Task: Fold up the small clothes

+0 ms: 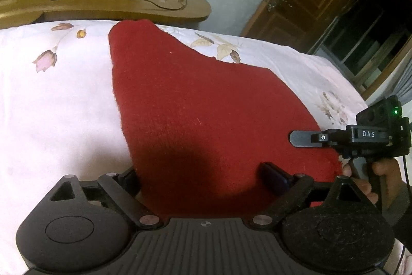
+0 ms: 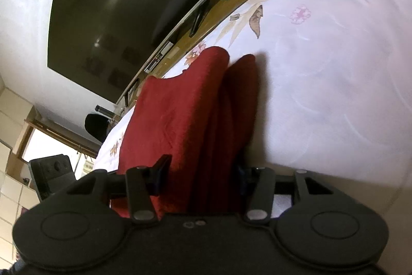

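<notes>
We see the red knit garment (image 1: 195,105) lying on the floral bedsheet (image 1: 56,105), its near hem running between the wide-spread fingers of our left gripper (image 1: 206,179), which grip nothing. The right gripper (image 2: 200,172) has its fingers about half closed around a bunched corner of the same cloth; whether the pads actually press it we cannot tell. In the left view that gripper sits at the garment's right corner, a hand (image 1: 370,179) on its handle. The cloth's long axis runs away from the left fingers, narrowing toward the wooden shelf (image 1: 108,7). Bare sheet lies open to the left of the fingers.
</notes>
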